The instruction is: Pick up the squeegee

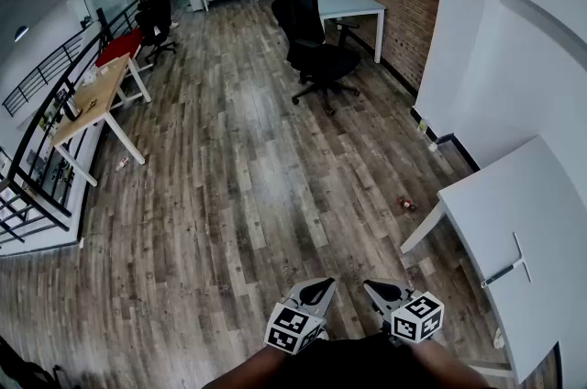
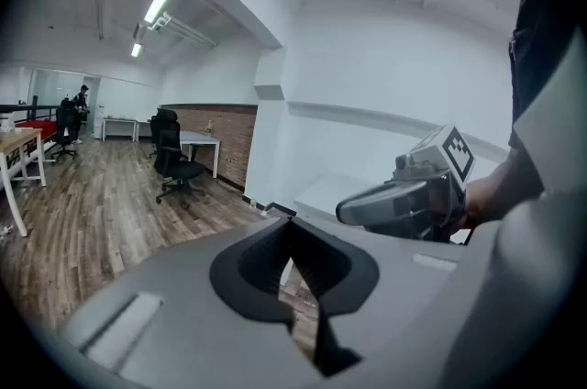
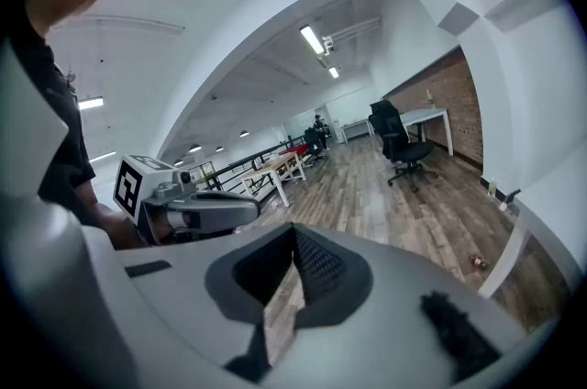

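Observation:
The squeegee (image 1: 507,269) lies flat on the white table (image 1: 514,194) at the right, a thin T shape with its blade toward the far side. Both grippers hang over the wooden floor at the bottom of the head view, well to the left of the table. My left gripper (image 1: 312,292) (image 2: 292,222) is shut, its tips meeting with nothing between them. My right gripper (image 1: 381,291) (image 3: 293,229) is shut and empty too. Each gripper view shows the other gripper alongside: the right gripper's body (image 2: 404,199) and the left gripper's body (image 3: 197,213).
Black office chairs (image 1: 316,48) stand by a white desk (image 1: 353,2) against the brick wall at the back. A wooden desk (image 1: 92,98) and a black railing (image 1: 37,176) line the left side. A small red object (image 1: 406,205) lies on the floor near the table leg.

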